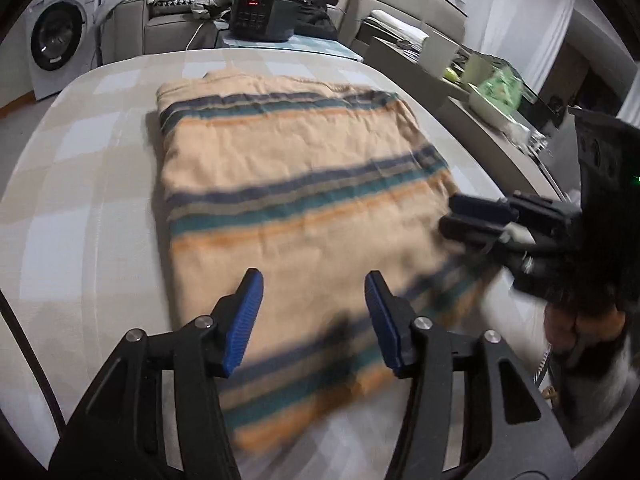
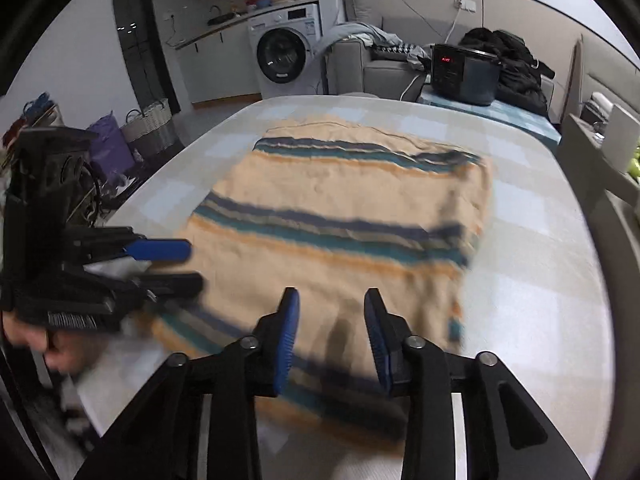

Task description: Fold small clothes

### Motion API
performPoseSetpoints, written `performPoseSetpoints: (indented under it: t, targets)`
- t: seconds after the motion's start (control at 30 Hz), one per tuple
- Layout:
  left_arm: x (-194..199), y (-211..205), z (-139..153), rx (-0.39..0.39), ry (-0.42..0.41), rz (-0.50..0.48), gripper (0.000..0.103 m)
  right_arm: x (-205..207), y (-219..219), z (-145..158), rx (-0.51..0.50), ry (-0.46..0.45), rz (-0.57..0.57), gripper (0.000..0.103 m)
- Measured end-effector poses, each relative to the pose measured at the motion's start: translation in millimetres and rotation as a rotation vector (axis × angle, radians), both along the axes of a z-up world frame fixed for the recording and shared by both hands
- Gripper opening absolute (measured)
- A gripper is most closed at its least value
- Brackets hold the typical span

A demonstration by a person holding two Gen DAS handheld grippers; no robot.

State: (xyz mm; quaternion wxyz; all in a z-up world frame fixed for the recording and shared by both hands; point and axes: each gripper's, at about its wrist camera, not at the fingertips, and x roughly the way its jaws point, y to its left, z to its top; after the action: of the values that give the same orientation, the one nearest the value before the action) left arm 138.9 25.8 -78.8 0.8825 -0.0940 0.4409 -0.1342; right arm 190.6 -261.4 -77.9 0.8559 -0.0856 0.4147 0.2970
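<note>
A folded peach garment (image 1: 288,160) (image 2: 348,200) with navy, teal and orange stripes lies flat on a table (image 1: 80,160) (image 2: 532,260) covered in a pale checked cloth. My left gripper (image 1: 313,280) hovers over the garment's near edge towards its left side, jaws apart, nothing between its blue pads. My right gripper (image 2: 331,296) hangs over the near edge further right, also parted and empty. Each shows in the other's view: the right gripper (image 1: 460,218) by the garment's right edge, the left gripper (image 2: 192,264) by its left edge. A hand holds each one.
Beyond the table's far edge stand a black appliance with a red display (image 1: 260,12) (image 2: 464,74), a grey sofa with clothes and a washing machine (image 1: 56,36) (image 2: 284,56). A side shelf with white containers (image 1: 492,92) runs along the right. Baskets (image 2: 152,128) sit on the floor at left.
</note>
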Motion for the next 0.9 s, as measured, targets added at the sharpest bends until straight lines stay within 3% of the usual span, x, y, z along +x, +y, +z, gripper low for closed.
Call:
performPoseSetpoints:
  t: [0.07,0.1,0.17,0.33,0.4,0.53,0.67,0.8,0.9]
  targets:
    - [23,2,-13,0.005,0.057,0.024,0.052,23,19,-14,0.005,0.05,0.006,0.035]
    - [25,6,-12,-0.007,0.02,0.019,0.053,34,23,-19,-0.012,0.07,-0.001,0.035]
    - [24,13,-13,-0.015,0.027,-0.005,0.052,42,19,-25,-0.064,0.042,-0.01,0.033]
    - [8,34,-6,-0.02,0.043,0.023,0.052,41,-23,-14,-0.067,0.027,-0.061,0.031]
    - [12,36,6,-0.008,0.004,0.034,0.053,39,-22,-6,-0.053,0.012,-0.048,0.031]
    - [58,28,18,0.023,-0.011,0.012,0.053,65,16,0,-0.048,-0.01,-0.012,0.032]
    - [93,28,-3,0.061,0.084,-0.003,0.053,91,33,-25,-0.12,0.045,0.015,0.031]
    - [82,41,-8,0.043,0.047,-0.032,0.052,89,-4,-21,-0.174,-0.009,-0.027,0.032]
    - [82,44,-4,0.036,0.056,-0.023,0.053,97,-29,-16,-0.12,0.035,-0.099,0.032]
